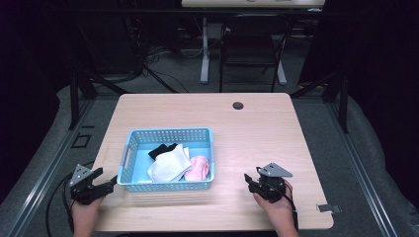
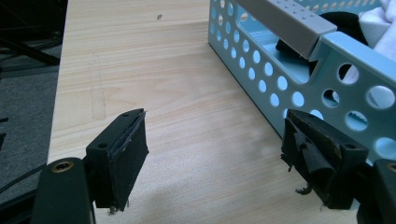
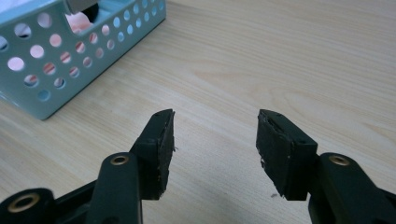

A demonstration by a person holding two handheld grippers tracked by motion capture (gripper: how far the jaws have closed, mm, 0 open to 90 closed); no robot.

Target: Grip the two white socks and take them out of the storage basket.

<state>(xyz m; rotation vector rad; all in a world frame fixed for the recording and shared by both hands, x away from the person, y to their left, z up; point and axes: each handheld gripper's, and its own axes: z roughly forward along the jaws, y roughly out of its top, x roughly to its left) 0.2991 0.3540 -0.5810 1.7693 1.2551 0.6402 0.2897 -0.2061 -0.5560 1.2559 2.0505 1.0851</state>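
Nearest the person, the left claw rests at the front left edge of the tabletop, jaws spread wide and empty, just beside the basket's left front corner; the right claw sits on the tabletop well to the right of the basket, jaws likewise apart and holding nothing. Between them stands the light blue perforated basket, a thin plastic shell that is judged light, fairly stiff and somewhat slippery. Its rim or the handle cut-out in the end wall offers the most secure hold. Inside lie a white cloth, a pink cloth and a black cloth, all soft, limp and light; pinch any of these at a raised fold. The basket walls obstruct a low sideways approach, so entry from above is advised. Beyond, the tabletop is bare apart from a cable hole.
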